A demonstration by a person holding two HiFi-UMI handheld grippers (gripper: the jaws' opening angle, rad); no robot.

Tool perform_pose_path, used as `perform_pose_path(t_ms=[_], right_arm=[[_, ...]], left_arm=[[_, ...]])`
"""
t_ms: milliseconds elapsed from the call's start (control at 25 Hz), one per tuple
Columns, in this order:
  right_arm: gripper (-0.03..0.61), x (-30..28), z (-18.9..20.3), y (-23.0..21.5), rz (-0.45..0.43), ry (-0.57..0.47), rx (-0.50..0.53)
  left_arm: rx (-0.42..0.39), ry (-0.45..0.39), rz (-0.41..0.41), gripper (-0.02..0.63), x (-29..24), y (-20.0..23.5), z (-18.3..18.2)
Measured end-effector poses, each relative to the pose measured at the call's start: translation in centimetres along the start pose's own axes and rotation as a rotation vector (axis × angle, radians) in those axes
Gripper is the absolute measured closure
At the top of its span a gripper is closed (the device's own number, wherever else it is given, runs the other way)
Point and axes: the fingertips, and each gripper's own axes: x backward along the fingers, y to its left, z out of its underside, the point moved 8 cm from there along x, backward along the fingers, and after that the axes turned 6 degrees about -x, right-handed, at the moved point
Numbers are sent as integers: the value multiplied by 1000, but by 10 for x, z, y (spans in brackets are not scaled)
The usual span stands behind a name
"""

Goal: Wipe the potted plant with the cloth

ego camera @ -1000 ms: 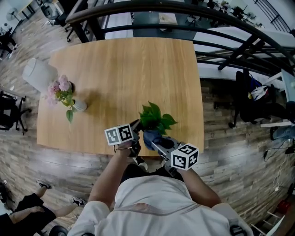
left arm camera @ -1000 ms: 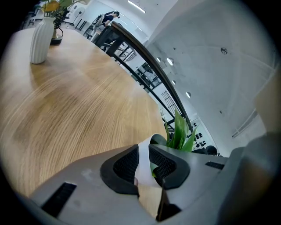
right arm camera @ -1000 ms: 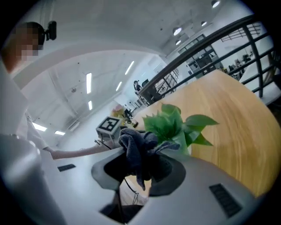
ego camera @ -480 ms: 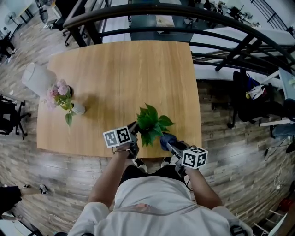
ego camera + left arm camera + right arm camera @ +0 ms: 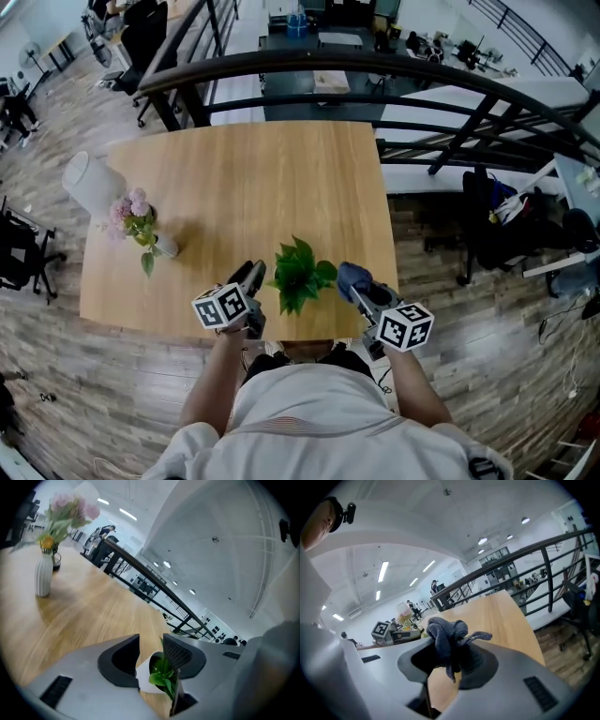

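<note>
Apparently mid-wipe: the left gripper (image 5: 252, 271) has just opened its jaws, which grip nothing. The right gripper (image 5: 361, 291) clamps the cloth (image 5: 351, 275) beside the potted plant (image 5: 298, 272) at the table (image 5: 253, 178)'s near edge. Next, the cloth needs bringing onto the leaves.

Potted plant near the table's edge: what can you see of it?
The potted plant is small, with broad green leaves spreading over a plain white pot. It stands upright on the wooden table, close to the near edge. Only the table touches it: the left gripper, whose empty jaws have just been opening, is clear on its left, and the cloth in the right gripper is clear on its right.
</note>
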Motion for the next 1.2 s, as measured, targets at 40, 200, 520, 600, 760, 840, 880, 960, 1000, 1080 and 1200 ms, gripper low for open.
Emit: perform_pose_path(t_ms=[40,200,520,600,760,840,880,960,1000,1080,1200], right_arm=[[422,2,-11,2,5,-29,24],[422,8,-64,15,15,-155,134],[422,33,-154,63,7,-392,340],[423,39,-167,73,14,-431,376],[426,49,-178,87,34,-478,440],[426,52,-179,89,36,-488,445],[426,53,-179,89,35,-487,444],[426,55,-178,89,29,-480,440],[426,56,-177,88,26,-475,439],[426,57,-174,86,23,-464,435],[426,56,-169,82,11,-450,415]], left_arm=[[-42,-32,-12,476,8,-5,-11],[-263,-177,-36,477,43,-40,-62],[-530,-395,-61,535,95,-112,-130],[-535,-419,-65,559,102,-124,-138],[-536,-454,-62,581,110,-139,-145],[-533,-467,-60,586,112,-143,-145],[-532,-469,-59,588,113,-144,-145],[-533,-468,-57,591,113,-147,-144],[-534,-467,-56,592,113,-148,-142],[-533,-465,-52,592,113,-151,-139],[-537,-467,-35,592,111,-153,-135]])
